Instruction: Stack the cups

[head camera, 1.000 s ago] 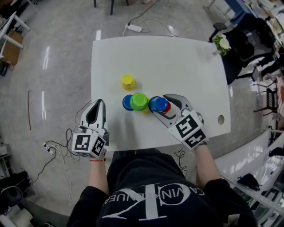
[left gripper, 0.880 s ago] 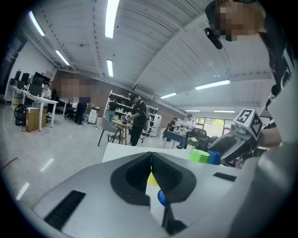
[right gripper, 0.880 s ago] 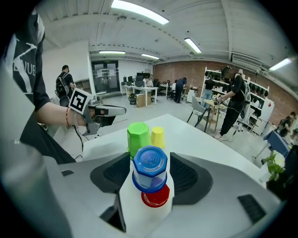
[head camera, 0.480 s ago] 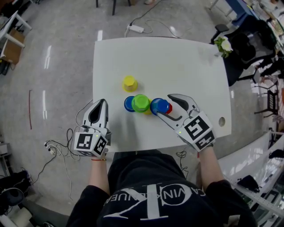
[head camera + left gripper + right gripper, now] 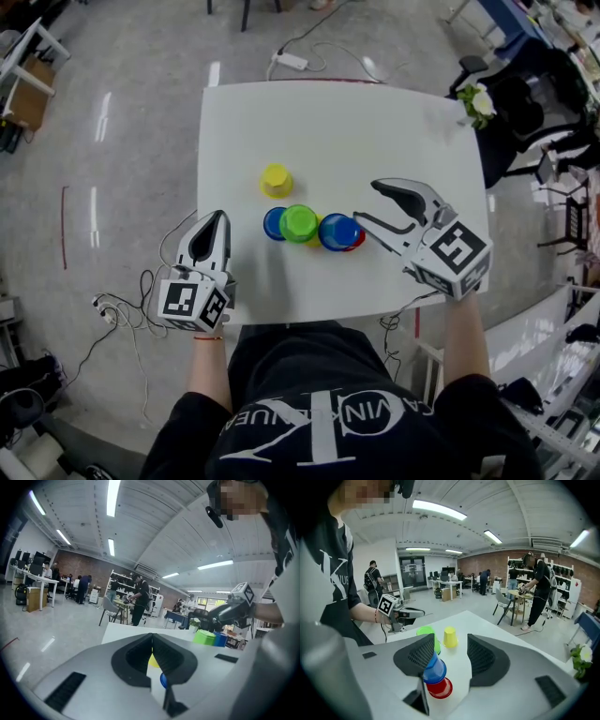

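Note:
On the white table [image 5: 375,122] stand a lone yellow cup [image 5: 275,179], a blue cup [image 5: 272,223], a green cup [image 5: 299,223] and a blue cup [image 5: 337,232] sitting on a red one [image 5: 358,241]. My right gripper [image 5: 367,202] hovers just right of the blue-on-red pair, its jaws closing with nothing between them. In the right gripper view that pair [image 5: 435,670] stands by the left jaw, with the yellow cup [image 5: 450,637] beyond. My left gripper [image 5: 216,217] rests shut at the table's left edge, empty.
A power strip [image 5: 284,61] and cables lie on the floor beyond the table. A black chair [image 5: 511,98] and a small plant [image 5: 473,95] stand at the far right corner. Loose wires [image 5: 122,314] trail on the floor left of me.
My right gripper has drawn back to the right, away from the blue-on-red cups, which stay on the table. The left gripper has not moved.

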`<state>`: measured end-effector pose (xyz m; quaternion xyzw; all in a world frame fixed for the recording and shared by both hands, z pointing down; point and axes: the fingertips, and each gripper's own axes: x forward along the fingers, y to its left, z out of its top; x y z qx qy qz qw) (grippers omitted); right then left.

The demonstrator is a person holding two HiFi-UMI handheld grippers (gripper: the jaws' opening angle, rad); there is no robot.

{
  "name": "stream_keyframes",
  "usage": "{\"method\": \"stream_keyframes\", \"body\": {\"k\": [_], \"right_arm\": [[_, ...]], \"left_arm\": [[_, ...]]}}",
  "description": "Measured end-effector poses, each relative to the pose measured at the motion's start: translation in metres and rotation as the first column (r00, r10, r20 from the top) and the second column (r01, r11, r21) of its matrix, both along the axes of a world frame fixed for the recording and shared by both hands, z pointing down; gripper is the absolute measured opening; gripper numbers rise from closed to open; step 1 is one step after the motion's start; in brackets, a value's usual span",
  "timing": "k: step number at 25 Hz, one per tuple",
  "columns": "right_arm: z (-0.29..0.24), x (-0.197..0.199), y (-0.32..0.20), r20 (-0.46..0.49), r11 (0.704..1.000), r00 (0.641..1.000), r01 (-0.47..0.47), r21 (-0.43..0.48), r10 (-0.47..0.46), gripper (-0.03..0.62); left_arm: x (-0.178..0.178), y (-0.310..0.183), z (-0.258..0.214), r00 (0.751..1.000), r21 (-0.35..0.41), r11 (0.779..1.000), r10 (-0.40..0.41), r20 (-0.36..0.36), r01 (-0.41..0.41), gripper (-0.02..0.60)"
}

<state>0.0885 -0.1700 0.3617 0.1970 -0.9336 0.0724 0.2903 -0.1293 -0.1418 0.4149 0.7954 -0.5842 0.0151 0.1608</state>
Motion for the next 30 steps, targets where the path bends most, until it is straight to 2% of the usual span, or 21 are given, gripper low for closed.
{"method": "stream_keyframes", "body": {"k": [5, 12, 17, 23, 30], "right_arm": [[0.015, -0.004, -0.022, -0.020, 0.996, 0.996, 0.086, 0.014, -0.086, 0.229], [0.044, -0.050, -0.044, -0.002, 0.970, 0.971, 0.240, -0.047, -0.240, 0.230], [0.067, -0.080, -0.056, -0.005, 0.928, 0.931, 0.364, -0.086, -0.365, 0.242], [0.095, -0.117, -0.063, 0.016, 0.869, 0.885, 0.461, -0.180, -0.466, 0.262], [0.121, -0.142, -0.050, 0.002, 0.802, 0.826, 0.548, -0.238, -0.564, 0.279]], "left_arm": [[0.000, 0.001, 0.004, 1.000, -0.008, 1.000, -0.017, 0.011, 0.018, 0.005], [-0.002, 0.000, 0.011, 0.999, -0.018, 0.999, -0.045, 0.019, 0.045, 0.005], [-0.006, -0.001, 0.017, 0.997, -0.033, 0.997, -0.075, 0.020, 0.076, 0.005], [-0.018, 0.003, 0.020, 0.993, -0.048, 0.992, -0.119, 0.021, 0.120, 0.005], [-0.026, 0.010, 0.024, 0.987, -0.063, 0.985, -0.157, 0.017, 0.158, 0.005]]}}
